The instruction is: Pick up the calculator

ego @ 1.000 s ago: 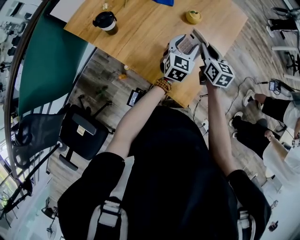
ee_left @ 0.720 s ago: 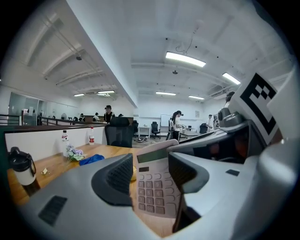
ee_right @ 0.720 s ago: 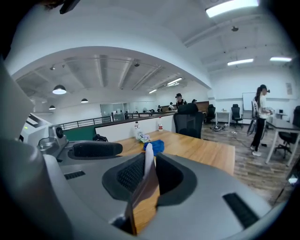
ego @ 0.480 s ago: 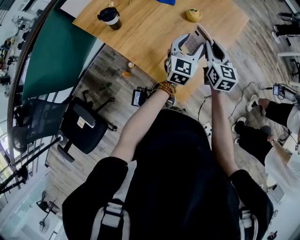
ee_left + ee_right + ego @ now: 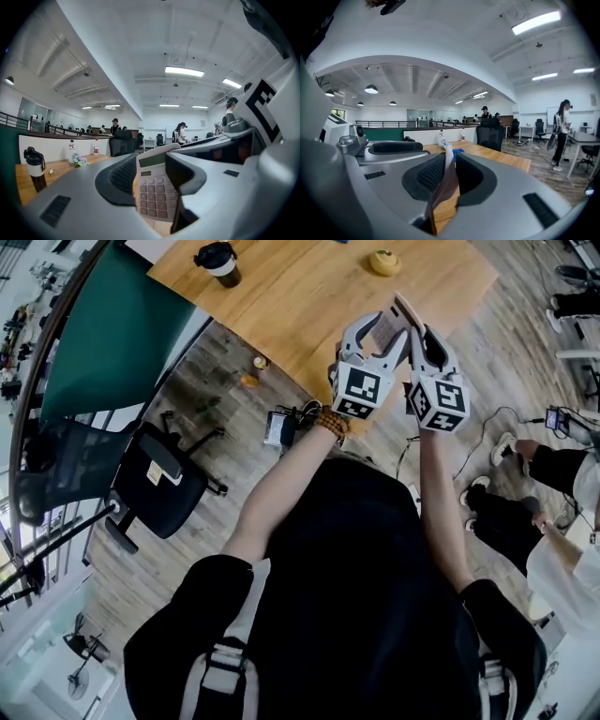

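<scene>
The calculator (image 5: 390, 324) is held up in the air over the edge of the table (image 5: 281, 296). Its thin edge is pinched by the right gripper (image 5: 419, 332). The jaws of the left gripper (image 5: 378, 329) have just been closing and are now pressed on its sides, tighter than a second ago.

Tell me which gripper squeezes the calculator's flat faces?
The right gripper: its jaws clamp the calculator front to back. The left gripper's jaws have just been closing onto its side edges.

One calculator (image 5: 157, 187), two grippers (image 5: 155, 168) (image 5: 446, 171), one cup (image 5: 217, 259), one chair (image 5: 155, 486).
</scene>
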`<state>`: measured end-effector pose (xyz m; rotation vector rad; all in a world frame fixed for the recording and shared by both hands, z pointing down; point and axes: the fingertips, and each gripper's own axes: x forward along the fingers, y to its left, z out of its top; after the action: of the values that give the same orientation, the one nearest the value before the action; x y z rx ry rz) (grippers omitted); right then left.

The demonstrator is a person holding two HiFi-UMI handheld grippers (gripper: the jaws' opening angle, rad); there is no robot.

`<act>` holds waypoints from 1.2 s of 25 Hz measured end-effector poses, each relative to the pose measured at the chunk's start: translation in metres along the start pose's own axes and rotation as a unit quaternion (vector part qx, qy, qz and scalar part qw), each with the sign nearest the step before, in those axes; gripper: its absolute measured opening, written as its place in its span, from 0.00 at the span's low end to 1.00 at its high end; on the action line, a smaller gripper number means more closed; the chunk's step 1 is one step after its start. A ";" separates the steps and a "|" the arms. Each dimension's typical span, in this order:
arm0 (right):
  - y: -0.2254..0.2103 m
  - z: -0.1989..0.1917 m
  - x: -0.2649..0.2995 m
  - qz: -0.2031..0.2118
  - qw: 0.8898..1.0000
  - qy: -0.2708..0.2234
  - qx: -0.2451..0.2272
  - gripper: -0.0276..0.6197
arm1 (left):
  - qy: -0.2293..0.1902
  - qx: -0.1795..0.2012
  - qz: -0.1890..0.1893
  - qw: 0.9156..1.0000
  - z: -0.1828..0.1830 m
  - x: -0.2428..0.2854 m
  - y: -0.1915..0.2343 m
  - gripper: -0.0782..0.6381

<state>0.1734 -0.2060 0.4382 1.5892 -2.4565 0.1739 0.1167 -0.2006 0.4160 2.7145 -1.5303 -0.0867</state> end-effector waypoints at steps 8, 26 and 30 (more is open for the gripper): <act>0.004 -0.014 -0.010 0.009 1.000 0.006 -0.019 0.16 | 0.003 0.004 0.000 1.000 -0.013 -0.010 -0.013 0.36; 0.006 -0.044 -0.016 0.007 1.000 0.026 -0.007 0.16 | 0.031 0.019 0.027 0.999 -0.046 -0.019 -0.011 0.29; 0.005 -0.050 -0.017 0.000 1.000 0.030 -0.006 0.16 | 0.036 0.018 0.034 0.999 -0.052 -0.023 -0.008 0.28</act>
<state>0.1808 -0.1787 0.4826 1.5569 -2.4077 0.2030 0.1151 -0.1771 0.4682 2.6583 -1.6171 0.0396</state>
